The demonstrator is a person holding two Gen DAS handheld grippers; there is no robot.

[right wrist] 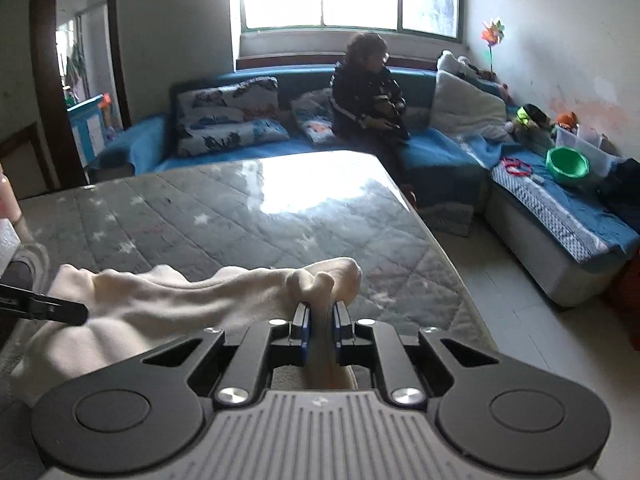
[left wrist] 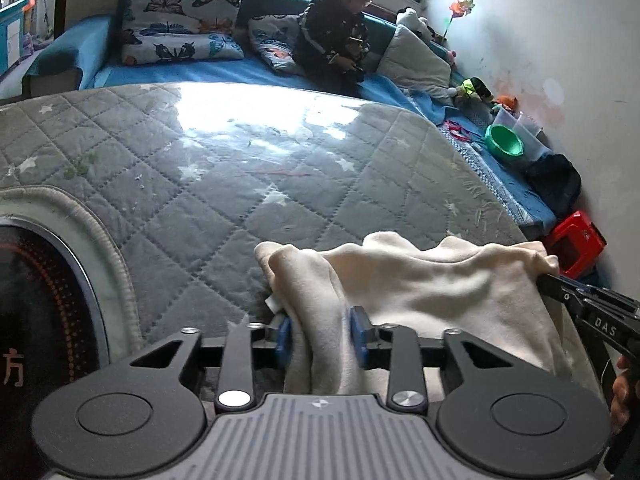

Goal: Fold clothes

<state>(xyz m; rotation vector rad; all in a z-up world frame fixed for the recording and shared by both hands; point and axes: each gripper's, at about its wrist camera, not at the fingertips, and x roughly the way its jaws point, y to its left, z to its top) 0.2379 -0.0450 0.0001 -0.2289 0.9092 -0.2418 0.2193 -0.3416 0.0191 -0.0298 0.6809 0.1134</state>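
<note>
A cream-white garment (left wrist: 432,280) hangs stretched between my two grippers above the near edge of a grey quilted star-pattern cover (left wrist: 240,168). My left gripper (left wrist: 321,334) is shut on the garment's left part, cloth bunched between its blue pads. My right gripper (right wrist: 320,330) is shut on the garment's right end (right wrist: 224,296), which bulges above the fingers. The right gripper also shows at the right edge of the left wrist view (left wrist: 552,280), and the left gripper's tip shows at the left of the right wrist view (right wrist: 76,312).
A child (right wrist: 368,92) sits on a blue corner sofa (right wrist: 440,148) with butterfly cushions (left wrist: 180,28) beyond the quilted cover (right wrist: 224,220). A green bowl (right wrist: 568,166), plastic boxes and toys lie on the sofa's right arm. A red box (left wrist: 576,244) stands by the wall. Tiled floor lies right.
</note>
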